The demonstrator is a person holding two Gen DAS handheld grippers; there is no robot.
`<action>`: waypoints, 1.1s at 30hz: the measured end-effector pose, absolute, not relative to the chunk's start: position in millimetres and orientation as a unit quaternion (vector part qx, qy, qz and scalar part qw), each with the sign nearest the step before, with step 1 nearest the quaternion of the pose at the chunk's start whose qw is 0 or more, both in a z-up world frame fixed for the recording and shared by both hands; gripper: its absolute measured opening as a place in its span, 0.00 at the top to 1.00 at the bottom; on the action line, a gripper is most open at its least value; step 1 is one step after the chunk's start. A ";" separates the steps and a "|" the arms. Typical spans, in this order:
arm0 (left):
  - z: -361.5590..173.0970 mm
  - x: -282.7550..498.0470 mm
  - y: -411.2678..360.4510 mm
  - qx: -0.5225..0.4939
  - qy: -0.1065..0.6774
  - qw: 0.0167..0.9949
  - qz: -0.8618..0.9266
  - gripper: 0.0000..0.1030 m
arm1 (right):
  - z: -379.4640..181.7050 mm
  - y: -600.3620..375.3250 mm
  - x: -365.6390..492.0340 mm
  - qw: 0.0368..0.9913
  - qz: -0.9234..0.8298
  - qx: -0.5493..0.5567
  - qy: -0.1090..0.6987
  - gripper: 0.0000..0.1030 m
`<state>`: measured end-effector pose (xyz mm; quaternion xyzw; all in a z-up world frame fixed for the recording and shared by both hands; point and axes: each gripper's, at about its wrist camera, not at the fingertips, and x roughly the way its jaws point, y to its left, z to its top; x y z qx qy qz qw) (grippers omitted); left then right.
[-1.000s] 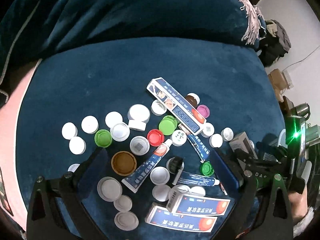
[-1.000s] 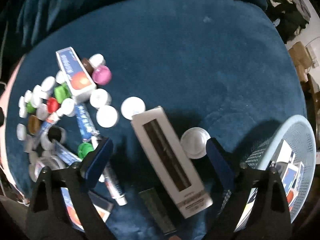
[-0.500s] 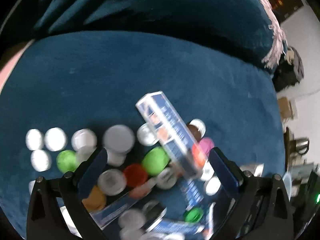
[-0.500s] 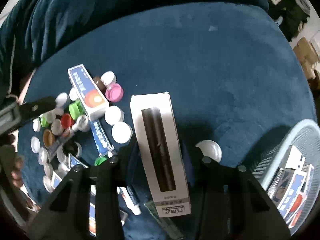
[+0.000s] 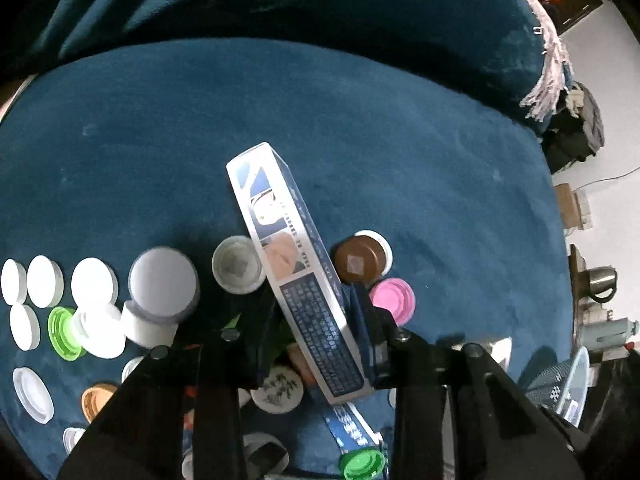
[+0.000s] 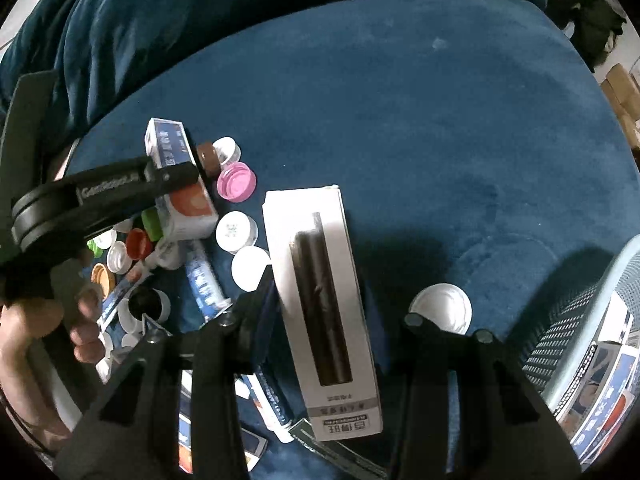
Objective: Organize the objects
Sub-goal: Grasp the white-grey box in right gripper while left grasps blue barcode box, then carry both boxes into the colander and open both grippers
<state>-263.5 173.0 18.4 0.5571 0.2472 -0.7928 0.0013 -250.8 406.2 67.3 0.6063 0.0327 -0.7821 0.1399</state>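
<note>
1. Blue cushion (image 5: 360, 140) – work surface, both views. Unchanged.

2. Mesh basket (image 6: 576, 320) – right wrist view, approx. 4 o'clock; boxes already inside. Drop-off pt, by my reading.

3. White box (image 6: 320, 304) w/ dark window – centre of right wrist view, long axis 12–6. Right gripper (image 6: 320, 312) jaws have just been closing; now clenched on the box's long sides, box betw. the pads. A sec. ago the jaws stood wide astride it as it lay flat. Means: pick made, next leg prob. a carry toward 4 o'clock.

4. Blue box (image 5: 296, 272) – left wrist view, centre, far end pointing to 11 o'clock. Left gripper (image 5: 308, 320) jaws have just been closing; now grasping the box at its near half, pads on both long sides. A sec. ago it sat among the caps, claw spread and further off. In right wrist view the same box (image 6: 176, 184) shows at 9 o'clock under the left tool, w/ the person's hand (image 6: 36, 328) at 8 o'clock.

5. Caps, loose:
- brown cap (image 5: 360, 260), 2 o'clock of the grip, just beside box
- pink cap (image 5: 392, 300), 3 o'clock, near right finger
- grey cap (image 5: 238, 264), 10 o'clock, touching box edge
- white cap (image 6: 440, 308), betw. white box & basket

Net: both claws loaded at once; two boxes ready to go, caps & tubes left to sort. Risk: blue box lift may nudge adj. caps.
</note>
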 end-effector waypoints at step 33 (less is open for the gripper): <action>162.3 -159.7 318.3 0.529 0.176 -0.248 -0.792 0.77 | 188.2 534.0 -164.1 0.065 -0.871 0.467 -0.136 0.61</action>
